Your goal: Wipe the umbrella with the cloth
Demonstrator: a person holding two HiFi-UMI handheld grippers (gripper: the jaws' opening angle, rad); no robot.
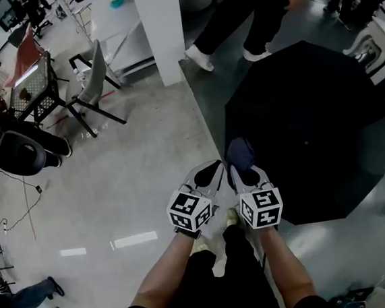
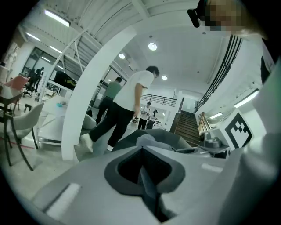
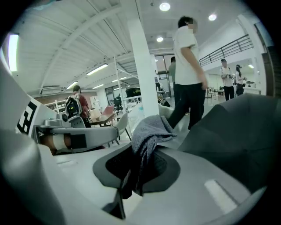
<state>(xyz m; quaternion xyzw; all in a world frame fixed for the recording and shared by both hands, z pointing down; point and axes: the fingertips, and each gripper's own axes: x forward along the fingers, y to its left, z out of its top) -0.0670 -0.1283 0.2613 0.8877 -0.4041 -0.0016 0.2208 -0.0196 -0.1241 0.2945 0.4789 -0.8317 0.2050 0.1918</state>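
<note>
Looking along my right gripper [image 3: 131, 176], I see its jaws pinched shut on the grey cloth [image 3: 149, 132], which flops over the top. My left gripper [image 2: 142, 171] has its jaws pressed together with nothing in them. Only the head view shows the whole black umbrella [image 1: 312, 131]. It lies open on the floor [image 1: 134, 182], to the right of both grippers, with the cloth by its left edge. The right gripper view shows just a dark slice of it. I count two grippers, one cloth and one umbrella. One person [image 1: 253, 9] is mid-step beyond the umbrella, beside a white pillar [image 1: 160, 24].
</note>
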